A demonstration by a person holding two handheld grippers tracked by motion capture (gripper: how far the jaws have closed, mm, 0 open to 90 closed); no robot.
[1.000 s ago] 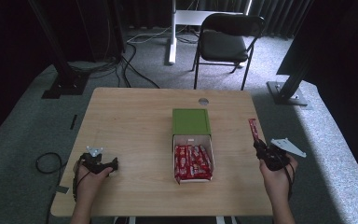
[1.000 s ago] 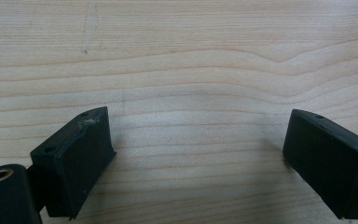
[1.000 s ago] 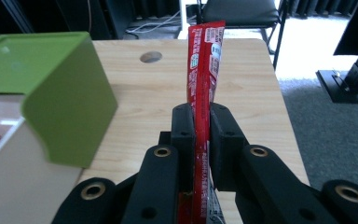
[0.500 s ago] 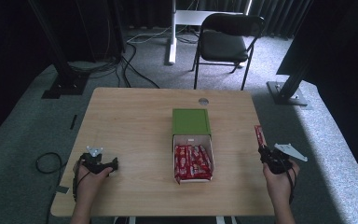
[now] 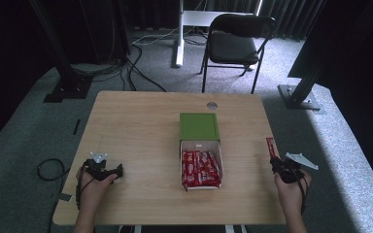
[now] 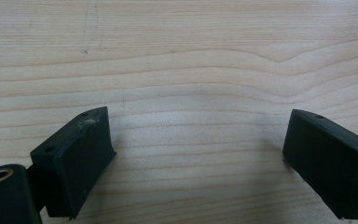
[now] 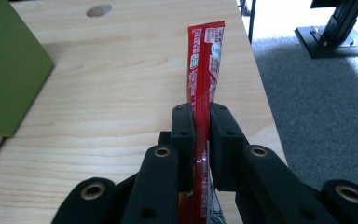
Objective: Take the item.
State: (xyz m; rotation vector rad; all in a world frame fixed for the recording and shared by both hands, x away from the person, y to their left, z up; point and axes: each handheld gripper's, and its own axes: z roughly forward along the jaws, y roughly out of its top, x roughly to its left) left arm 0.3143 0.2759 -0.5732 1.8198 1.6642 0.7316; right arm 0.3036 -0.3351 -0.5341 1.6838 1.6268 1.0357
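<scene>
A white box (image 5: 200, 174) with a green lid flap (image 5: 198, 126) lies open at the table's middle, holding several red snack bars (image 5: 201, 168). My right gripper (image 5: 275, 158) is at the table's right edge, shut on one red snack bar (image 7: 203, 70) that sticks out forward on edge between the pads; the same bar (image 5: 271, 146) shows in the high view. My left gripper (image 5: 118, 171) rests low over the bare wood near the front left, jaws wide apart with nothing between the fingers (image 6: 77, 156).
The wooden table (image 5: 141, 126) has a round cable hole (image 5: 212, 105) at its back edge. A black folding chair (image 5: 236, 43) stands beyond it. Grey carpet (image 7: 317, 107) lies just right of the table's edge beside my right gripper.
My right gripper has sunk toward the table's right edge with the red bar in it. The left gripper has stayed put.
</scene>
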